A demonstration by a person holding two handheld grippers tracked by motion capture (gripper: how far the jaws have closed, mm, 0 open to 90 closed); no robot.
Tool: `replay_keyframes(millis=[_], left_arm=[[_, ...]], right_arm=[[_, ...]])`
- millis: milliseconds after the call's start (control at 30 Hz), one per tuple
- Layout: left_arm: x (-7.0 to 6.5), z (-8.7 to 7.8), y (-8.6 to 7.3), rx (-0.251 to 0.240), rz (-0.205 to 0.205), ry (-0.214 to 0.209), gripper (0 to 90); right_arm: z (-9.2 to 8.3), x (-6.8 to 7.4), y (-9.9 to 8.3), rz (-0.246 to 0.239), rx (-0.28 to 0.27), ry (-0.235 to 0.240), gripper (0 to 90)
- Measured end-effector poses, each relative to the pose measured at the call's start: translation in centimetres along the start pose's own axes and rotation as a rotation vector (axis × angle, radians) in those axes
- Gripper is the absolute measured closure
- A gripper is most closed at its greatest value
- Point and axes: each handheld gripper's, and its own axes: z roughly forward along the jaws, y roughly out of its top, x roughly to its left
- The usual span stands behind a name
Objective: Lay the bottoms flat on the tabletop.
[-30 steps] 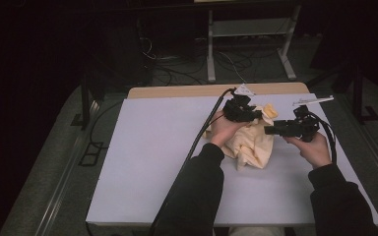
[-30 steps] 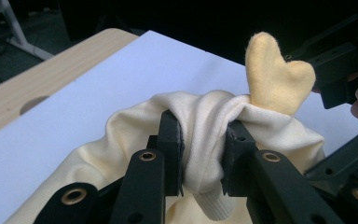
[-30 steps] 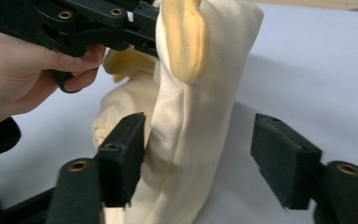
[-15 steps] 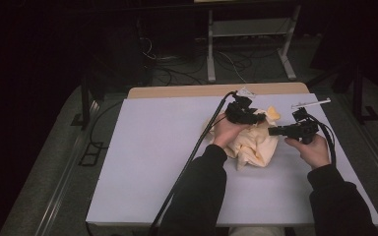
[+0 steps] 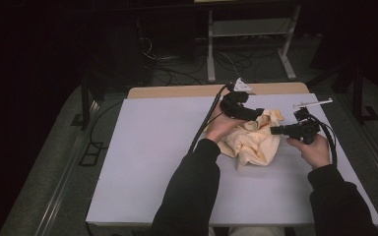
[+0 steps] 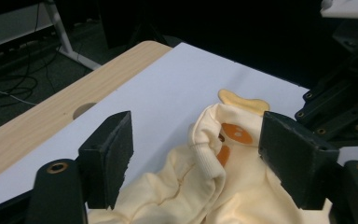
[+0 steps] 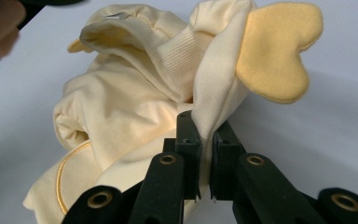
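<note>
A crumpled cream garment (image 5: 256, 143) with yellow ear-shaped flaps lies on the white sheet (image 5: 147, 162). My left gripper (image 5: 260, 114) hovers over its far side. In the left gripper view its jaws (image 6: 198, 140) stand wide and open, having just been opening. The cloth (image 6: 191, 186) lies below them, touching neither pad. My right gripper (image 5: 274, 131) comes in from the right, level with the table. In the right gripper view it (image 7: 204, 135) is shut on a cream fold (image 7: 214, 93), just under a yellow ear (image 7: 275, 51).
Bare white sheet stretches left of and in front of the garment. A wooden table edge (image 5: 177, 91) runs along the back. A thin pale rod (image 5: 314, 103) lies at the back right. Beyond the table, a metal stand (image 5: 248, 29) and cables (image 5: 177, 69) are on the floor.
The left gripper has lifted a little off the garment, with its jaws now apart. The right gripper has stayed at the garment's right side and closed on the fold.
</note>
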Motion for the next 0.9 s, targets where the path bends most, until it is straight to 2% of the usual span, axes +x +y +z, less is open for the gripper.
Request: replay_keyframes(millis=[167,333,433,600,900], left_arm=[[0.7,-1.8,0.3,-0.009,-0.007,-0.002,20.9],[1.5,-3.5,0.6,-0.030,-0.036,0.020,18.8],[1.8,-4.4,0.5,-0.034,-0.037,0.041,18.8],[2.4,-6.0,0.1,-0.032,-0.041,0.063,18.9],[3.2,-7.4,-1.3,-0.032,-0.065,0.074,18.9]], right_arm=[[-0.1,-0.1,0.0,0.006,-0.008,-0.001,83.9],[-0.4,-0.4,0.0,0.011,-0.026,-0.010,84.3],[-0.7,-0.8,0.0,0.027,-0.037,-0.009,84.3],[-1.1,-1.4,-0.2,0.052,-0.051,-0.010,84.3],[-1.0,-1.8,-0.4,0.048,-0.039,-0.030,84.2]])
